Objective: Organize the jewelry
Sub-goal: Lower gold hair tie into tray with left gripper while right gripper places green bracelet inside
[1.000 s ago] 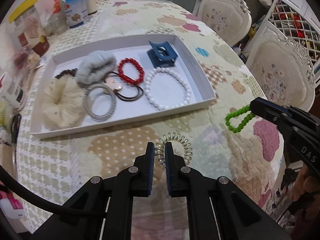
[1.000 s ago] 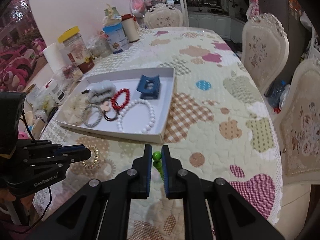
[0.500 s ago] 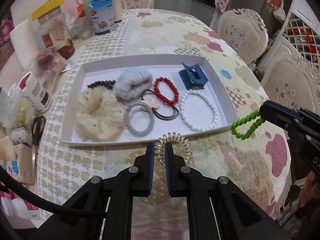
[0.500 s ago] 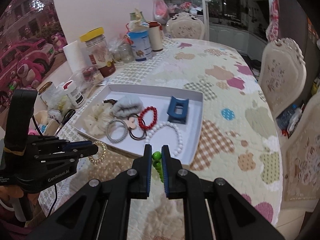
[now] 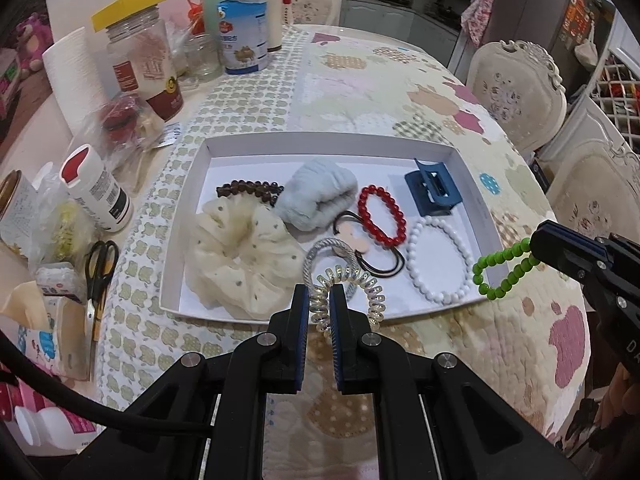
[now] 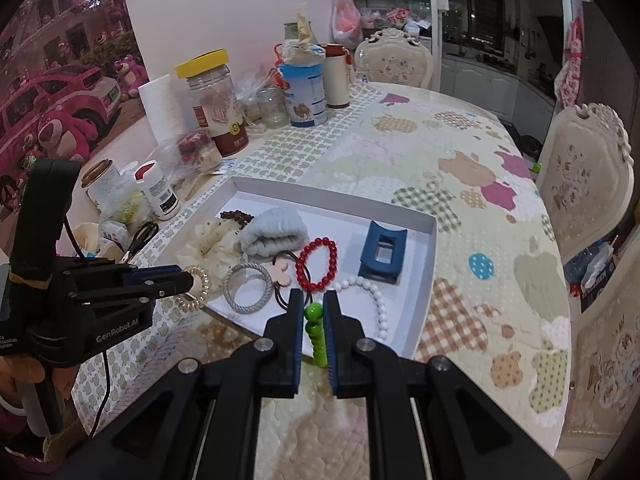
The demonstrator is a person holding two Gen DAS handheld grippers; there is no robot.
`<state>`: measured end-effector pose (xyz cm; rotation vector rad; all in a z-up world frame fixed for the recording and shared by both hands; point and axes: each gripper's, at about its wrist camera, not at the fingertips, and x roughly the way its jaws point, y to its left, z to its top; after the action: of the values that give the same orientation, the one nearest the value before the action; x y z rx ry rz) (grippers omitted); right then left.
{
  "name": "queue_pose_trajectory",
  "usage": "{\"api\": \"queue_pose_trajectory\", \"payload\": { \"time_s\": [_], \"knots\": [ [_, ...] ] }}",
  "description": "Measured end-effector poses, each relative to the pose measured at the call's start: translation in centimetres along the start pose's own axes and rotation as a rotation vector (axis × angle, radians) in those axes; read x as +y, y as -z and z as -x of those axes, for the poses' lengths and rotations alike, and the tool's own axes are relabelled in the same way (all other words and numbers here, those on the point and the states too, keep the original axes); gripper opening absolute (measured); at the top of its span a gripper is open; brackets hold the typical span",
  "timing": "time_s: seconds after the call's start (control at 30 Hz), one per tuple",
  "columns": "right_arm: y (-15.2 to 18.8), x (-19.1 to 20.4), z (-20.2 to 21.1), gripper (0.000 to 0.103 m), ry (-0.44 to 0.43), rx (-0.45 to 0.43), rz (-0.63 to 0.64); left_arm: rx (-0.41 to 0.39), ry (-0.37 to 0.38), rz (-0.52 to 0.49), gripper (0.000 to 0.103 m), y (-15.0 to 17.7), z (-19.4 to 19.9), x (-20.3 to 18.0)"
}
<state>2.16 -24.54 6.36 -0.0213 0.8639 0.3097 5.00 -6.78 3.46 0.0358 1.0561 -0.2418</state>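
Quilted tablecloth (image 5: 400,92) with patchwork apples and checks covers the rounded table. On it sits a shallow white cardboard tray (image 5: 188,184), rectangular with low walls. Inside the tray, left to right: cream dotted mesh scrunchie (image 5: 244,256), puffy; ribbed pale-blue fabric scrunchie (image 5: 320,196) touching it; dark brown bead bracelet (image 5: 248,190) partly under both; silver woven hair tie (image 6: 247,287), round; black elastic tie with a pink flat charm (image 5: 356,240); glossy red bead bracelet (image 5: 382,216); blue plastic claw clip (image 5: 432,194), boxy, near the far right corner; white pearl-like bead bracelet (image 5: 438,264) near the front right wall. Left gripper (image 5: 320,300) is clamped on a clear plastic spiral coil hair tie (image 5: 360,284), held over the tray's front wall. Right gripper (image 6: 313,312) is pinched on a green bead bracelet (image 5: 504,268), matte round beads, loop hanging just over the tray's front right corner. Smooth jars, bottles, black-handled scissors (image 5: 100,268) stand left of the tray.
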Motion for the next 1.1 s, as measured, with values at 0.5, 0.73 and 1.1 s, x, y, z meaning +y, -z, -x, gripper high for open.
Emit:
{"api": "queue_pose_trajectory", "payload": {
  "time_s": [0.5,0.73,1.1],
  "knots": [
    [-1.9,0.3,-3.4,0.01,-0.037,0.04,0.034,0.029,-0.023,0.044,0.001,-1.7,-2.5,1.0],
    [-2.8,-0.2,-6.4,0.01,-0.068,0.081,0.03,0.054,-0.045,0.063,0.001,-2.3,-4.3,1.5],
    [-4.8,-0.7,-11.4,0.01,-0.091,0.132,0.05,0.078,-0.09,0.091,0.001,-3.1,-6.6,2.7]
  ]
}}
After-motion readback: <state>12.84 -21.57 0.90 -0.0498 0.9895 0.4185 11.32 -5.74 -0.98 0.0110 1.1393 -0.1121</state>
